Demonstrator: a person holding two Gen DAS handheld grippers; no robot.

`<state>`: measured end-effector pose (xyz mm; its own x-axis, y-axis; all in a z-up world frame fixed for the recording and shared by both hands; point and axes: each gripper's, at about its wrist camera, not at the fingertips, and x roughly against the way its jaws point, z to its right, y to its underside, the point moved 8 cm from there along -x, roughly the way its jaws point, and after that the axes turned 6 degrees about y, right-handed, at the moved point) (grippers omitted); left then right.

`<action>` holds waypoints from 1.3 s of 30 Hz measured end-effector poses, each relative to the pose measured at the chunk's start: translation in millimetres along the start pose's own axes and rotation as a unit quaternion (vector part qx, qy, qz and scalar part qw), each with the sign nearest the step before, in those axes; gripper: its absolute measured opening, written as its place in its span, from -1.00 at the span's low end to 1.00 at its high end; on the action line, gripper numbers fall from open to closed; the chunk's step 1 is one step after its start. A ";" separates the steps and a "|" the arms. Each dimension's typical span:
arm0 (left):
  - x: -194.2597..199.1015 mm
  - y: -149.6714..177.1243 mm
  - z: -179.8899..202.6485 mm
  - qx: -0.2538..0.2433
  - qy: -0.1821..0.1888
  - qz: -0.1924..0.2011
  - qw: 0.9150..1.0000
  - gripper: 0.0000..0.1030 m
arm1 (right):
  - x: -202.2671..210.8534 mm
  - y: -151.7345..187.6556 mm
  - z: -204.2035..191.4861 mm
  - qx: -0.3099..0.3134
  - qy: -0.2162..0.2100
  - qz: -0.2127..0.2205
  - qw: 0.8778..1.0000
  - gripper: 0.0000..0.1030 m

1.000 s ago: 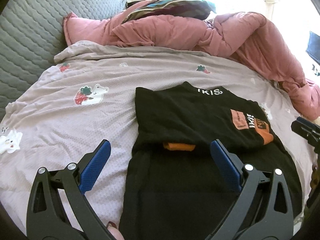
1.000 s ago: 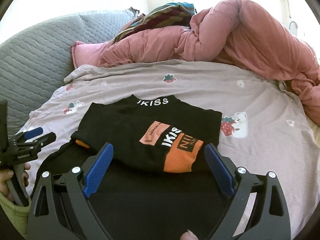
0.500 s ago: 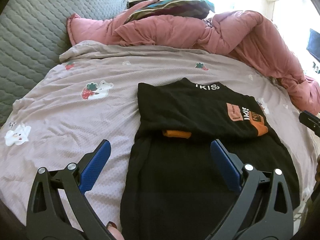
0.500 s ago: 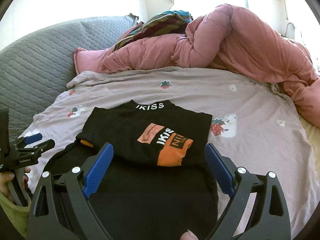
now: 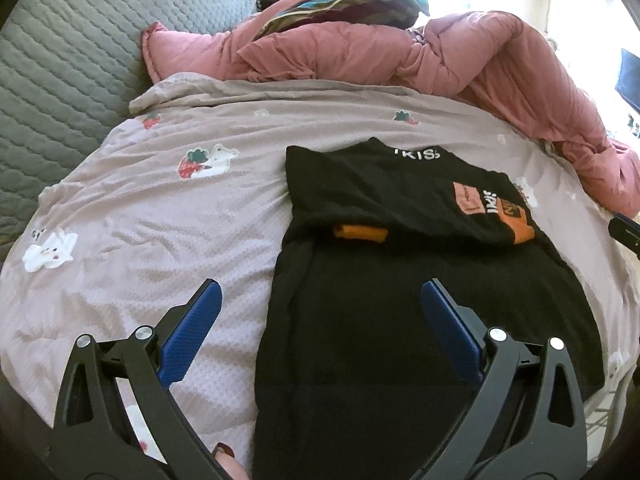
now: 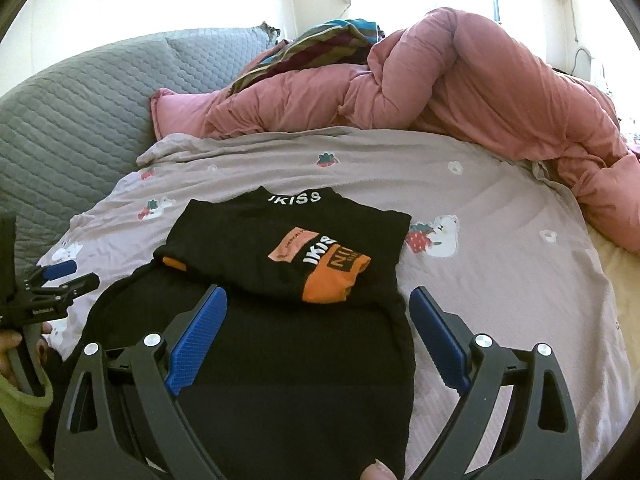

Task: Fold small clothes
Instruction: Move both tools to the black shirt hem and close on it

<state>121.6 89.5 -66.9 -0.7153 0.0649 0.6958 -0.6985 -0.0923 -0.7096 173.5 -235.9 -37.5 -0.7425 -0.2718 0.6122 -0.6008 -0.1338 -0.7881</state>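
Observation:
A black top with orange and white lettering lies on the mauve bed sheet. Both sleeves are folded in across its chest, orange cuffs showing. My left gripper hovers open above the garment's lower left edge, nothing between its blue pads. My right gripper hovers open over the lower right part, just short of the orange cuff. The left gripper also shows at the left edge of the right wrist view, held by a hand in a green sleeve.
A rumpled pink duvet and a striped cloth are heaped along the far side. A grey quilted cover rises at the left. Bare sheet lies left and right of the garment.
Both grippers have drawn back and risen a little, so the garment sits farther off and more of its lower half shows. Both stay open. The garment has not moved.

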 end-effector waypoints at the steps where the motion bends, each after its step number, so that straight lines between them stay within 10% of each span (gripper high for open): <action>1: 1.2 2.2 -0.6 0.000 -0.001 -0.001 1.000 0.81 | 0.6 1.0 0.6 0.000 0.001 -0.001 1.000 0.78; 31: 21.9 75.7 -56.9 0.039 -0.021 -0.058 0.997 0.81 | 12.1 65.1 2.1 0.017 -0.003 -0.054 0.998 0.78; 39: 18.7 86.1 -50.3 0.045 0.014 -0.076 0.996 0.15 | 17.2 79.9 5.3 0.020 -0.004 -0.063 0.998 0.78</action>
<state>47.2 132.8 -120.6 -0.6033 0.1122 0.7896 -0.7946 -0.1686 -0.5832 114.3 -256.3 -90.3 -0.6598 -0.2571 0.7061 -0.6767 -0.2054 -0.7070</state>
